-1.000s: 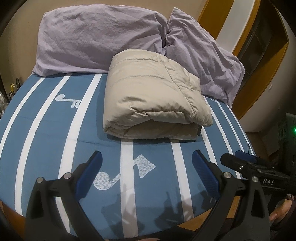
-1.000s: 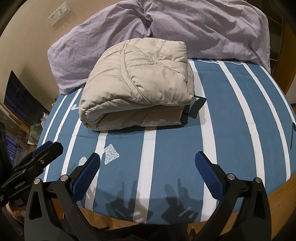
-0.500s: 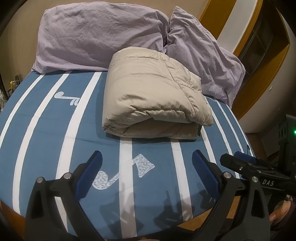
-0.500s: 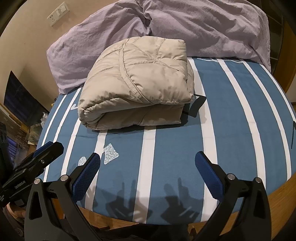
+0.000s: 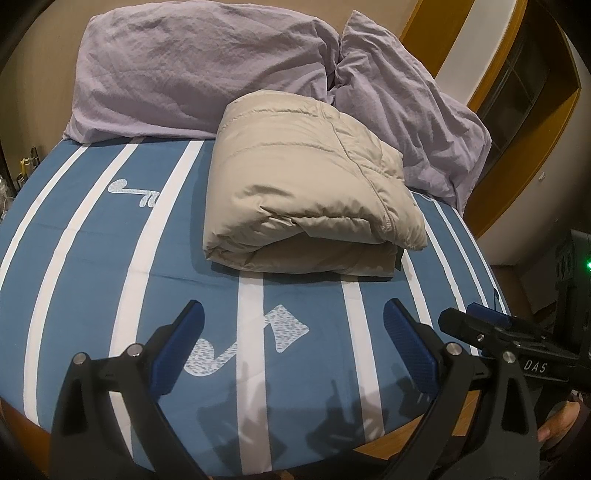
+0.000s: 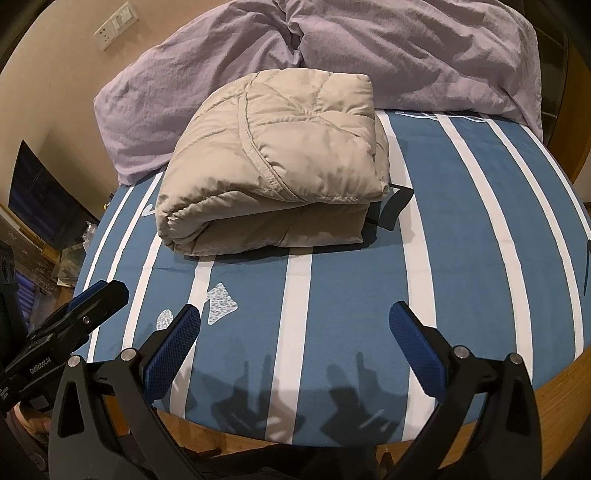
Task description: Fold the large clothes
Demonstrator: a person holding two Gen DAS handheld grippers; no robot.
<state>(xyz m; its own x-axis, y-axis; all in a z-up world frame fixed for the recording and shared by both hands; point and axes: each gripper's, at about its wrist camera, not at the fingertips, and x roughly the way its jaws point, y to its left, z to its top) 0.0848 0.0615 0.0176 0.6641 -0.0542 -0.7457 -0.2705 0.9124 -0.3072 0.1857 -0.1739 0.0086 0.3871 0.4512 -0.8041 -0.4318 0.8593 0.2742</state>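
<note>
A beige puffer jacket (image 5: 306,184) lies folded into a thick bundle on the blue and white striped bed sheet (image 5: 92,229). In the right wrist view the same jacket (image 6: 273,162) has a black strap (image 6: 395,203) sticking out at its right side. My left gripper (image 5: 293,343) hovers open over the sheet, well short of the jacket, with nothing between its blue pads. My right gripper (image 6: 295,347) is likewise open and empty near the bed's front edge. Each gripper shows in the other's view: the right one (image 5: 491,325) and the left one (image 6: 92,299).
Two lilac pillows (image 5: 199,70) (image 5: 410,118) lean against the wall behind the jacket. The wooden bed frame (image 6: 517,421) runs along the front edge. A dark screen (image 6: 40,199) and clutter sit left of the bed. A wall socket (image 6: 112,24) is above.
Both grippers have drifted slightly nearer the jacket, which appears a little larger and lower in both views. The jacket itself has not moved and both grippers stay open.
</note>
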